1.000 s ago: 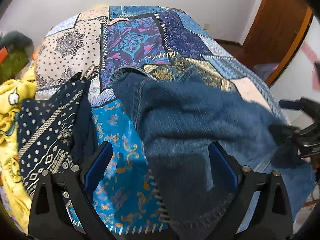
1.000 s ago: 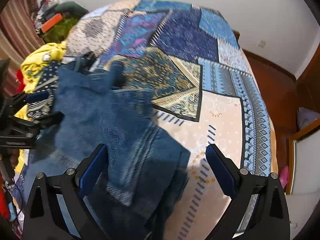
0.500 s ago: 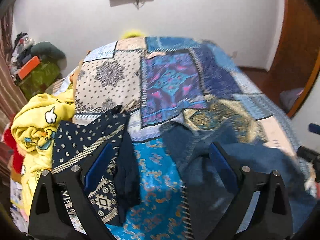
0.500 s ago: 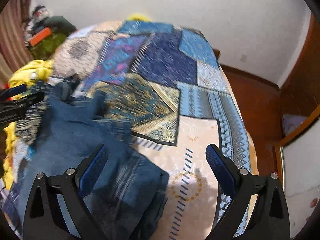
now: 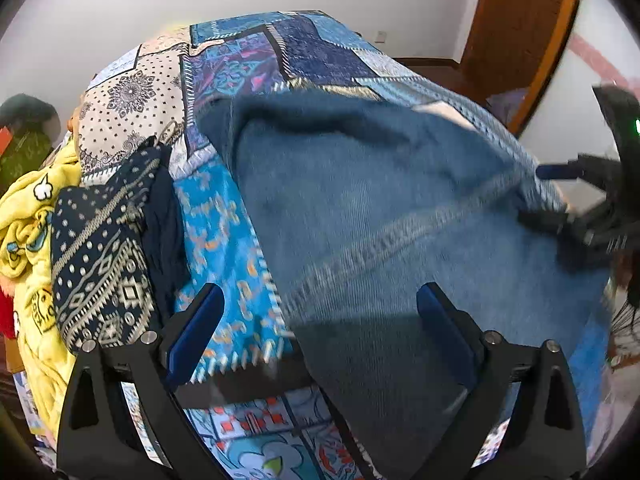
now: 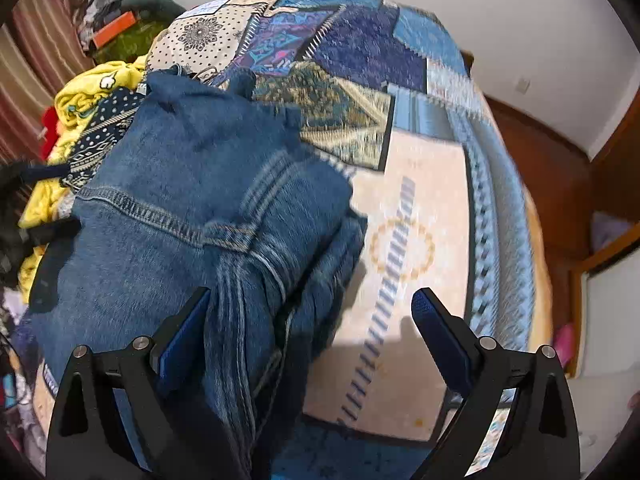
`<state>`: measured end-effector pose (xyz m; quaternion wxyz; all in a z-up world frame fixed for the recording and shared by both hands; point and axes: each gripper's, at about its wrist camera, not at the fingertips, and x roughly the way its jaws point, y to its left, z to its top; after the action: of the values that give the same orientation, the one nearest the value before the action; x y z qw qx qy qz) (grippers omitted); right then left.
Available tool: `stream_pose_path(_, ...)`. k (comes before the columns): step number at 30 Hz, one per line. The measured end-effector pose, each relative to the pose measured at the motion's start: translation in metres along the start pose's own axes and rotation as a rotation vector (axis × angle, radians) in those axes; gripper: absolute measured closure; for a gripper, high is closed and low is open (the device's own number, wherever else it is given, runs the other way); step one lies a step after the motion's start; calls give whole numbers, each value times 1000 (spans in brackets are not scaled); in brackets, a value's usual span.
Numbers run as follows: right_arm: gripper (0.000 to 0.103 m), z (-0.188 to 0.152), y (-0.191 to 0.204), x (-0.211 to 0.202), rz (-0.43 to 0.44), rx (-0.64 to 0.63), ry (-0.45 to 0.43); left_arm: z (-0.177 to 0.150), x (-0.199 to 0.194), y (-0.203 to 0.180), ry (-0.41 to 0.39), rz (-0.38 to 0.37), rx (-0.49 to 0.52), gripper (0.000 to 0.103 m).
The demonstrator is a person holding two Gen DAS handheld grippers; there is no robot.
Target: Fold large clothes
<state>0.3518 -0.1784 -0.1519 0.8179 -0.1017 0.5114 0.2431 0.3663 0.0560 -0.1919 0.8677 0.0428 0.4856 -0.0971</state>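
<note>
A pair of blue jeans (image 5: 380, 208) lies folded in layers on the patchwork bedspread (image 5: 248, 60). In the right wrist view the jeans (image 6: 180, 200) fill the left half, with a seam and stacked folds near the camera. My left gripper (image 5: 320, 320) is open and empty, hovering over the jeans' near edge. My right gripper (image 6: 316, 328) is open, its left finger (image 6: 184, 332) beside the folded edge of the jeans. The right gripper also shows at the right edge of the left wrist view (image 5: 572, 200).
A navy patterned cloth (image 5: 100, 248) and a yellow cartoon blanket (image 5: 24, 220) lie at the bed's left side. More clothes pile up by the wall (image 6: 120, 28). A wooden door (image 5: 516, 28) stands at the right. Bare bedspread (image 6: 420, 220) lies right of the jeans.
Both grippers dropped back toward the jeans after lifting up and away. The jeans now fill more of both views and lie bunched in a thicker fold.
</note>
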Motion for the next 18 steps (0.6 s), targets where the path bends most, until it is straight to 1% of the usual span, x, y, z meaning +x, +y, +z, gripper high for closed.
stream_pose_path(2, 5, -5, -9, -1, 24, 10, -21, -7, -1, 0, -10, -11, -8, 4)
stream_pose_path(6, 5, -15, -23, -3, 74, 69, -20, -19, -2, 11, 6, -85, -133, 4)
stream_pose_path(9, 5, -24, -27, -8, 90, 98, -24, -27, -6, 15, 3, -114, -174, 4)
stream_pose_path(12, 5, -32, -31, -18, 82, 115, -34, -31, -14, 15, 0, -122, -174, 4)
stream_pose_path(14, 5, -34, -31, -28, 68, 120, -59, -30, -20, 17, 14, -129, -178, 4)
stream_pose_path(16, 5, -32, -24, -41, 34, 81, -93, -28, -25, 20, 21, -118, -183, 5)
stream_pose_path(18, 3, -26, -18, -52, 21, 45, -133, -24, -32, 22, 3, -84, -183, 5)
